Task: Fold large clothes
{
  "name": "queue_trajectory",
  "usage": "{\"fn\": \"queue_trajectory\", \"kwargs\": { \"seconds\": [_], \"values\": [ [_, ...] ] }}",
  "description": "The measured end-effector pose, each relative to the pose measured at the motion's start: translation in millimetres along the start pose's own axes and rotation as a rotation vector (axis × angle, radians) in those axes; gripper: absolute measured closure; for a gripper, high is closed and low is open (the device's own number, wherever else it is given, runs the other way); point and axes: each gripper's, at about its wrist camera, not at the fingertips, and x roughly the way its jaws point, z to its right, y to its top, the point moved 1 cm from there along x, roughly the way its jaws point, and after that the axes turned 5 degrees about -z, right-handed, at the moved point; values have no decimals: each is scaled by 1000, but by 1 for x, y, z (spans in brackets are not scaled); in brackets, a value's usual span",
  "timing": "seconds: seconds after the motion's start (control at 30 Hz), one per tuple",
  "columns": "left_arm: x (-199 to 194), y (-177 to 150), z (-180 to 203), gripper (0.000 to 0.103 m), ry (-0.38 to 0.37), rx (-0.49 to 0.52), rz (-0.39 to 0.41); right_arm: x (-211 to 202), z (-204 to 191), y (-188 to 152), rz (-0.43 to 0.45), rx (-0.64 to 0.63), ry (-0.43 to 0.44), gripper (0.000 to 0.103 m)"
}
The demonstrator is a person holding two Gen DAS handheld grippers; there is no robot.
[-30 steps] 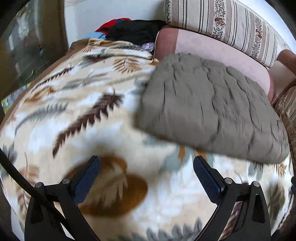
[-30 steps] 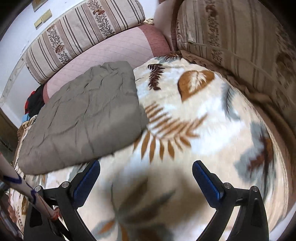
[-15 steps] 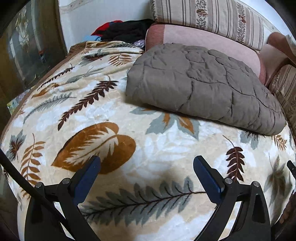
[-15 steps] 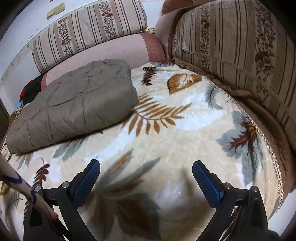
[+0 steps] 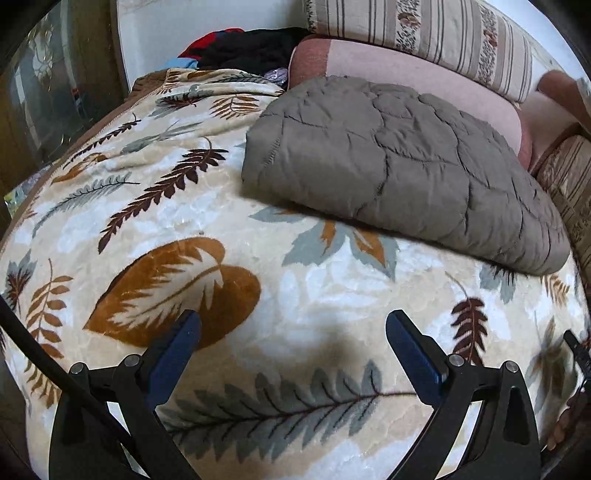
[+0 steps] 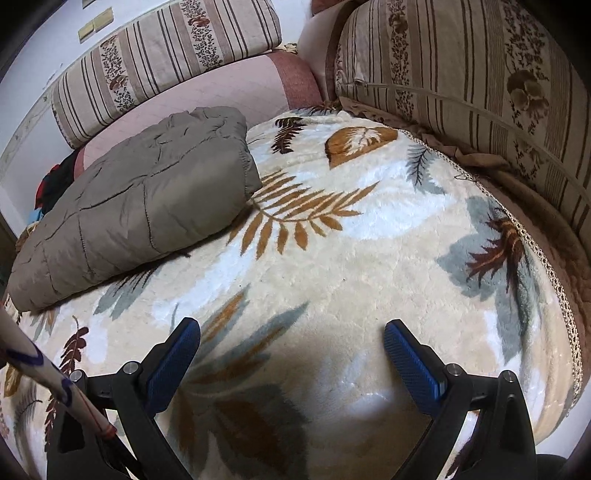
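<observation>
folded quilted garment rests on the blanket, both tools empty

left wrist view: the left tool [image 5: 291, 332] hangs over the leaf-print blanket [image 5: 314, 295] with its two blue-padded fingers spread wide and nothing between them. ahead of it and well apart, the grey quilted garment [image 5: 399, 166] lies in a thick, roughly rectangular bundle, its far edge against the pink cushion [image 5: 406, 70]. a striped cushion [image 5: 424, 29] sits above that. a heap of dark and red clothes [image 5: 243, 48] lies beyond the blanket's far left corner. at the right edge, a sliver of the other tool shows, too little to read.

right wrist view: the right tool [image 6: 291, 339] is likewise wide open and holds nothing, poised above bare blanket [image 6: 351, 258]. the garment [image 6: 140, 206] lies ahead to the left, its near corner puffed but tucked, layers stacked on one another. a striped back cushion [image 6: 461, 74] lines the right side. a pale cord with blue marks [image 6: 33, 369] crosses the lower left.

judging by the compact shape and both tools clear of it, this piece looks folded, or very nearly; what may be left is a final tidy or moving on to the heap of clothes at the far corner.

no brand, label or legible writing shows in either view; two small plaques on the wall are too small to read.
</observation>
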Motion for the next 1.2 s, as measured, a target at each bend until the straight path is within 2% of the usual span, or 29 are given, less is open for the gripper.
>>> {"fn": "queue_trajectory", "kwargs": {
  "seconds": [0.1,0.27,0.37,0.43,0.57,0.67,0.7,0.8,0.83,0.9,0.93,0.97,1.0,1.03,1.07,1.2],
  "values": [
    [0,20,-12,3,-64,-39,6,-1,3,9,-17,30,40,1],
    [16,69,-23,3,-216,-56,2,9,11,50,-77,167,231,1],
    [38,100,-27,3,-312,-83,-19,34,6,77,-143,248,389,1],
    [57,119,-26,3,-364,-99,-36,50,0,90,-147,281,427,1],
    [95,145,-27,3,-421,-126,-66,82,-21,108,-173,320,514,1],
    [112,161,-28,0,-434,-131,-32,101,-36,119,-189,331,534,1],
    [120,167,-30,0,-469,-135,-43,110,-43,123,-197,324,526,1],
    [147,174,-34,0,-572,-202,-137,128,-53,133,-217,331,515,0],
    [158,174,-33,0,-578,-244,-172,131,-57,137,-214,339,498,0],
    [153,176,-28,2,-549,-235,-182,135,-59,144,-231,365,484,1],
    [147,177,-26,9,-546,-230,-185,136,-58,147,-242,385,490,11],
    [138,177,-25,20,-539,-226,-182,136,-57,150,-261,403,513,26],
    [130,177,-24,30,-534,-220,-177,133,-54,152,-269,419,539,33],
    [116,177,-22,39,-533,-199,-170,127,-52,154,-269,420,568,45],
    [104,176,-21,42,-536,-184,-166,121,-50,155,-265,413,583,52],
    [63,158,-18,44,-527,-113,-145,81,-41,154,-227,365,610,56]
  ]
}}
